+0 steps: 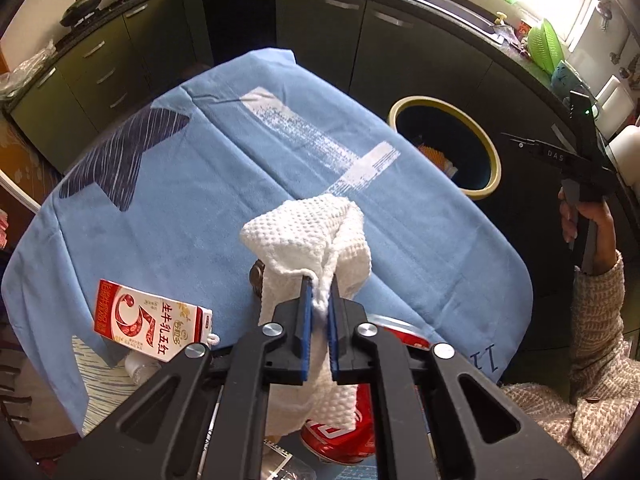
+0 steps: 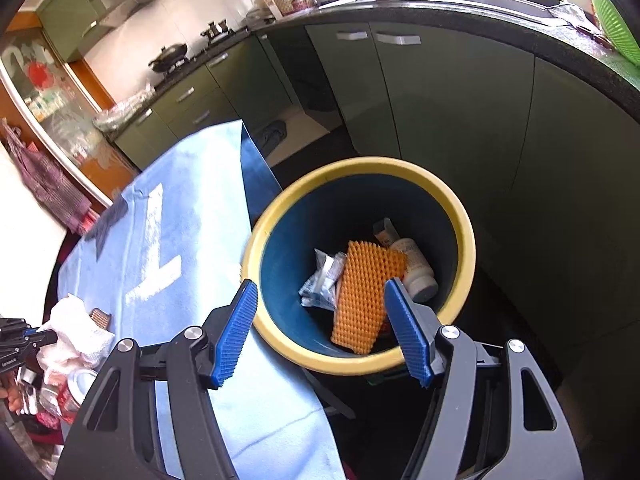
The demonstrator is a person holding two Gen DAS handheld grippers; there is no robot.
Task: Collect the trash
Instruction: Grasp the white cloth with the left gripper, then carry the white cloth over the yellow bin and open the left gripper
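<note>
Now my left tongs point(image 1: 319, 286) are clamped on a crumpled white paper towel point(image 1: 308, 236), its length running away from me; my right tongs point(image 2: 320, 292) stand apart above the bin point(image 2: 460, 216).

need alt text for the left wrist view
The left gripper is shut on a crumpled white paper towel above a blue tablecloth. A red milk carton lies to its left, and a yellow-rimmed bin stands beyond the table edge.

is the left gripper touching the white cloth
Touching. In the left wrist view the left gripper has its blue pads closed on a bunched fold of the white cloth, with no gap showing on either side.
</note>
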